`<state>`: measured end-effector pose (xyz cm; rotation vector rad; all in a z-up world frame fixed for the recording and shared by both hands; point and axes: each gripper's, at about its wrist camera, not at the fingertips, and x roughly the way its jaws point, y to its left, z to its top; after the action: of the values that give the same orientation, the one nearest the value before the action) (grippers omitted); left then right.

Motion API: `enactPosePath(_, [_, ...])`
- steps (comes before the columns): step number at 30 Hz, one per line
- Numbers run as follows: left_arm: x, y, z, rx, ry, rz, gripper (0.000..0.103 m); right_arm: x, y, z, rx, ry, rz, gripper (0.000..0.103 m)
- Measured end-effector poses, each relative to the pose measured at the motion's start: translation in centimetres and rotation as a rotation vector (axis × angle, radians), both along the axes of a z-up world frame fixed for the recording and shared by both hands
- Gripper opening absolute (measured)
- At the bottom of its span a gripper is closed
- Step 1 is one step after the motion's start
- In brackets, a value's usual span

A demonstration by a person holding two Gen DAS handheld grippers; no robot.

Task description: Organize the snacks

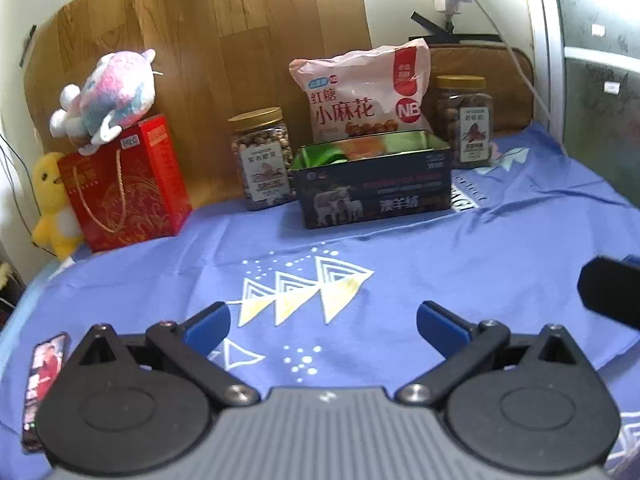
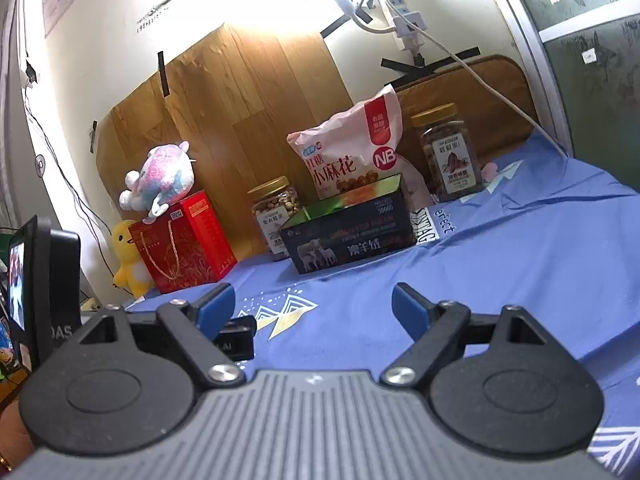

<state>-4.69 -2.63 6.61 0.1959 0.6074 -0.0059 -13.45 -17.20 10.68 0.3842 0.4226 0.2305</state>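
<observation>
Left gripper (image 1: 323,330) spread wide, blue fingertips (image 1: 208,328) well apart, gripping nothing, low above blue patterned cloth (image 1: 460,248). Right gripper (image 2: 313,309) likewise wide open and empty. Straight ahead of both, well beyond the fingertips: dark open tin box (image 1: 374,188) with green and orange packets inside. Just behind it, leaning upright, pink snack bag (image 1: 362,92). Left of the box, nut jar with gold lid (image 1: 262,158); right and further back, second gold-lidded jar (image 1: 464,120). Far ahead-left, red gift bag (image 1: 124,184) with plush toy (image 1: 108,96) on top, yellow duck plush (image 1: 52,204) beside it.
</observation>
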Motion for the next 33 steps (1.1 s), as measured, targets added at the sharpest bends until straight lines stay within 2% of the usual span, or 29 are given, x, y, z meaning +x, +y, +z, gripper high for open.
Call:
enactPosePath(11, [0.9,-0.4,-0.9,0.035,0.02,0.001,0.103,0.9,-0.3,-0.7,0.017,0.018,0.0,0.088])
enactPosePath(22, [2.9,-0.5,-2.0,0.021,0.06,-0.027,0.103,2.3,-0.7,-1.6,0.0,0.03,-0.045,0.088])
enactPosePath(27, [3.7,-0.5,-2.4,-0.002,0.058,-0.045,0.103,3.0,-1.0,-2.5,-0.015,0.059,-0.052,0.088])
enactPosePath(33, [4.8,-0.1,-3.6,-0.005,0.096,-0.036,0.103,4.1,-1.1,-3.6,-0.016,0.084,-0.057,0.088])
